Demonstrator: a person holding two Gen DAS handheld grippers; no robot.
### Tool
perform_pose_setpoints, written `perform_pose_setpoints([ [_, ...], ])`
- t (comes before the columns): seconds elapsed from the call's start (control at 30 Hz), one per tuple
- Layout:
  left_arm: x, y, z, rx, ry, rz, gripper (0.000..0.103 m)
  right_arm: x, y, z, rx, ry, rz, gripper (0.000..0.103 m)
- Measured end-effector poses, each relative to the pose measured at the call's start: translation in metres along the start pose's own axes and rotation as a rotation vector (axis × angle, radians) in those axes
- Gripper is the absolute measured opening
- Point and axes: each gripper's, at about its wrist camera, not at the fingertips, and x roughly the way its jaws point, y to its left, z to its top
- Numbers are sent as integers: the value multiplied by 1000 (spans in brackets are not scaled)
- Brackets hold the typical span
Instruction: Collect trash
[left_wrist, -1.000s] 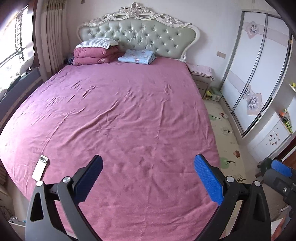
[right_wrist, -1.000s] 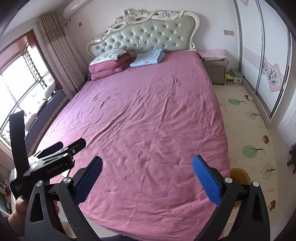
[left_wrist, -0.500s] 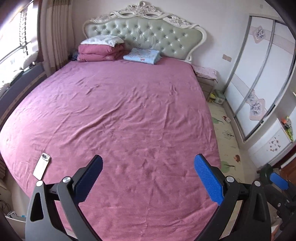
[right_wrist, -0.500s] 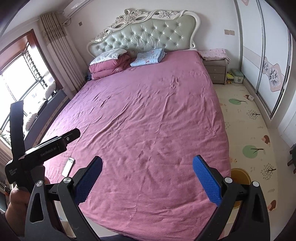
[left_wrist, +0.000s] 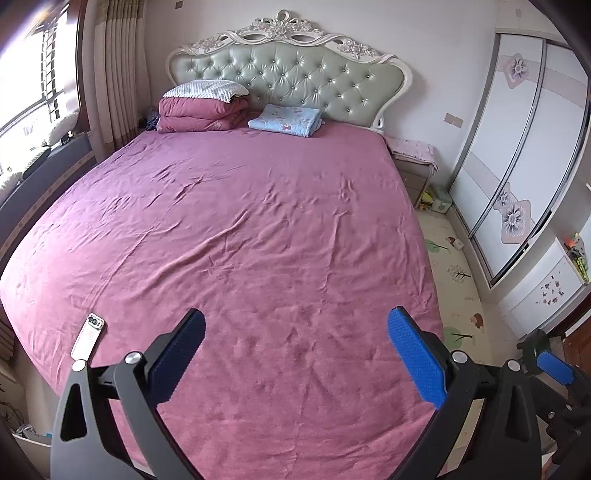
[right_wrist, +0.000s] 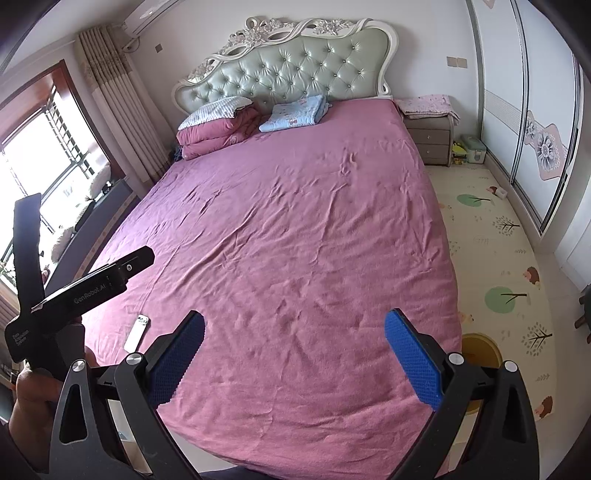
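My left gripper (left_wrist: 295, 354) hangs open above the foot of a large bed with a pink sheet (left_wrist: 240, 229), nothing between its blue pads. My right gripper (right_wrist: 293, 354) is open too, over the same foot end. No trash shows on the sheet. A white phone (left_wrist: 88, 341) lies near the bed's front left corner, left of my left gripper; the right wrist view shows the phone (right_wrist: 137, 332) as well. The left gripper's black body (right_wrist: 85, 291) appears in that view at the left, held by a hand (right_wrist: 29, 391).
Folded pink quilts with a pillow (left_wrist: 201, 107) and a folded blue blanket (left_wrist: 284, 120) lie by the tufted headboard (left_wrist: 288, 81). A nightstand (right_wrist: 428, 136), a patterned floor mat (right_wrist: 495, 266) and sliding wardrobe doors (left_wrist: 517, 166) are on the right. A window and curtains (right_wrist: 110, 110) are on the left.
The left wrist view has tilted upward, so the headboard and wall sit lower in frame. In the right wrist view the left gripper's body has risen and the phone came into sight.
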Motion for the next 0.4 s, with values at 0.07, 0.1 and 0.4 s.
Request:
perform_pose_setpoints([
  [0.07,0,-1,0,5,4,-4,99,0,0,0,1,1,-1,94],
  [0.1,0,-1,1,9,5,-4,99,0,0,0,2,1,-2,94],
  [0.4,3,-1,4,14,7,0,99,0,0,0,0,1,0,94],
])
